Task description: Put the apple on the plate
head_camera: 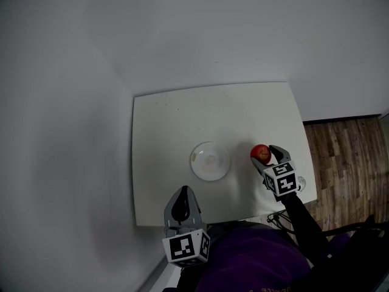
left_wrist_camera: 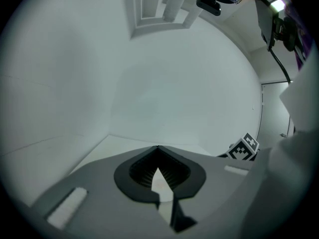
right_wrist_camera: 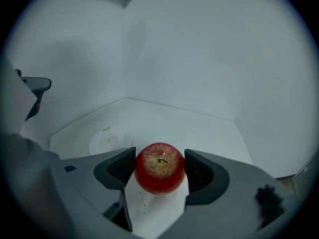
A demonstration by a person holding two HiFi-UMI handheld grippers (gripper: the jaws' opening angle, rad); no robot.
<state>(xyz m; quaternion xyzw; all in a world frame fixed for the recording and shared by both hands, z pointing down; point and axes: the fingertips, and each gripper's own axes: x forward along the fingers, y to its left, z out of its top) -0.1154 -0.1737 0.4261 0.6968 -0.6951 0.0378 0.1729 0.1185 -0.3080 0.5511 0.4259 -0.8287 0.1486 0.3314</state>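
Right gripper (right_wrist_camera: 160, 164): jaws set on either side of the apple (right_wrist_camera: 159, 177), both ribbed pads against its skin, so I read it as clenched on the fruit. Stem points up. Head view puts the apple (head_camera: 261, 152) at the right of the table (head_camera: 182, 117), near the right edge and apart from the plate (head_camera: 194, 162). Cannot tell whether the fruit rests on the tabletop or is just clear of it.

Left gripper (head_camera: 182, 201): at the near edge of the table, left of the person's body. Jaws pressed together at the tips with nothing between them, well away from the work.

Plate: clear, shallow and bare, near the middle of the table, to the left of the apple. It also shows in the right gripper view (right_wrist_camera: 110, 141), to the left and farther off than the fruit.

Step in hand, as I judge it: the grasp, made or just being completed. Transfer not begun.

Next move calls for a firm, even squeeze on a round, smooth fruit, a lift clear of the tabletop, a carry leftward over the plate rim, then lowering before letting go so it does not roll.

Count:
- apple, 1
- plate, 1
- table, 1
- grippers, 2
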